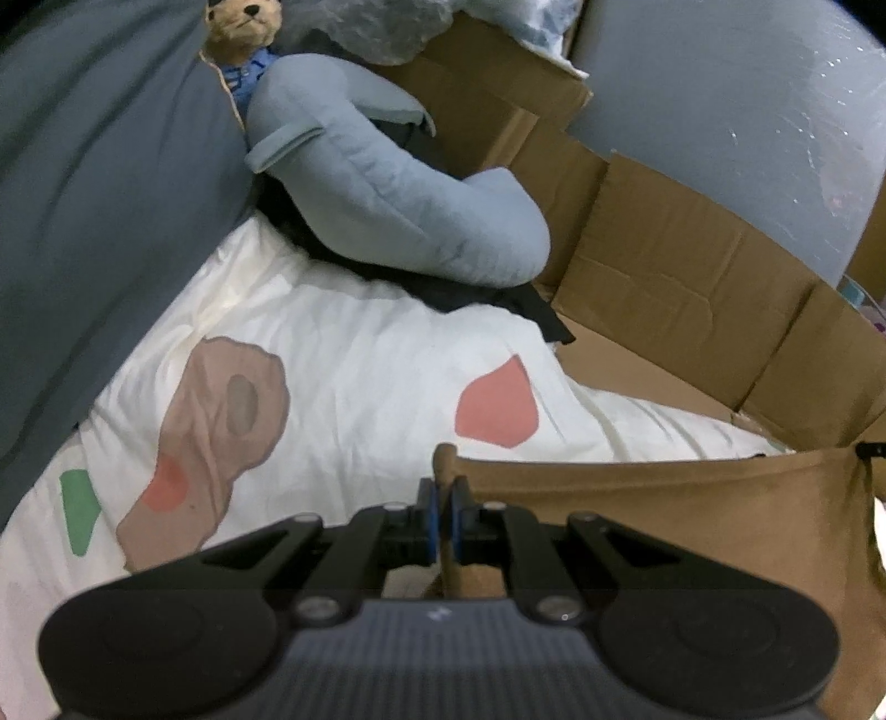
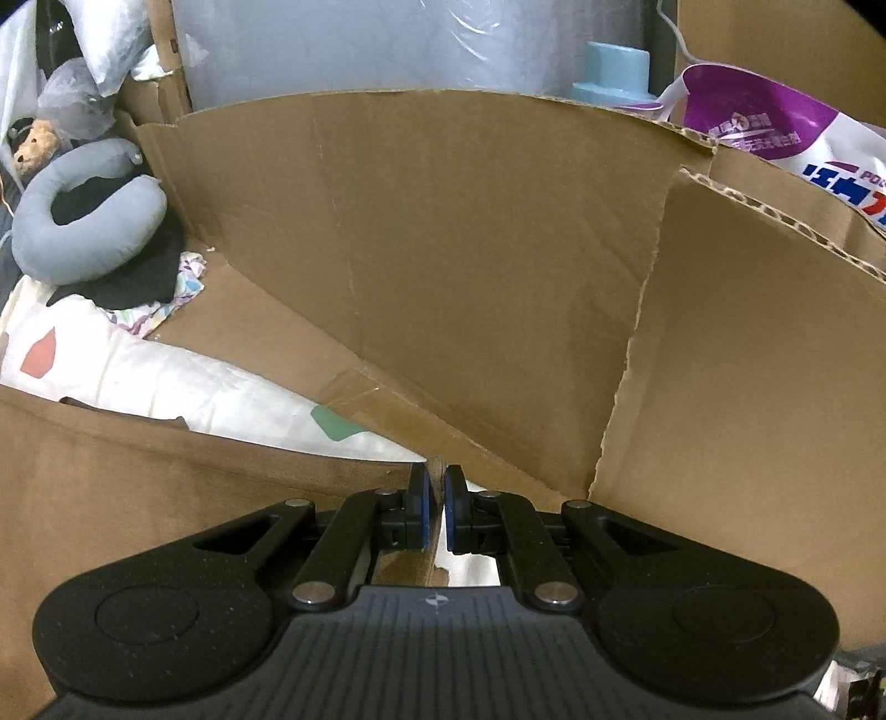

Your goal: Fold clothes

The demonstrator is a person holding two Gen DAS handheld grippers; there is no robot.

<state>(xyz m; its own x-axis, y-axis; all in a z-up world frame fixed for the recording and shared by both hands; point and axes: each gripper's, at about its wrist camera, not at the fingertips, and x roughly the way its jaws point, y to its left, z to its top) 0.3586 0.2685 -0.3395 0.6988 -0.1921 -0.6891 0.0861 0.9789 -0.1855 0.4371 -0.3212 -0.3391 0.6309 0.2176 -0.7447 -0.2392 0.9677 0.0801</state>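
A tan garment [image 1: 664, 498] is stretched taut above a white bedsheet [image 1: 360, 354] printed with coloured shapes, held by an edge at each end. The left gripper [image 1: 443, 509] has its fingers closed on one bunched corner; the right gripper [image 2: 435, 512] pinches the opposite edge. A grey neck pillow [image 1: 398, 194] lies farther back on dark clothes, beside cardboard panels [image 2: 443, 249] and a teddy bear [image 1: 243, 27].

White bed cover [image 1: 354, 354] with coloured patches, grey neck pillow [image 1: 421, 210] and dark cloth [image 1: 476, 299] lying on it
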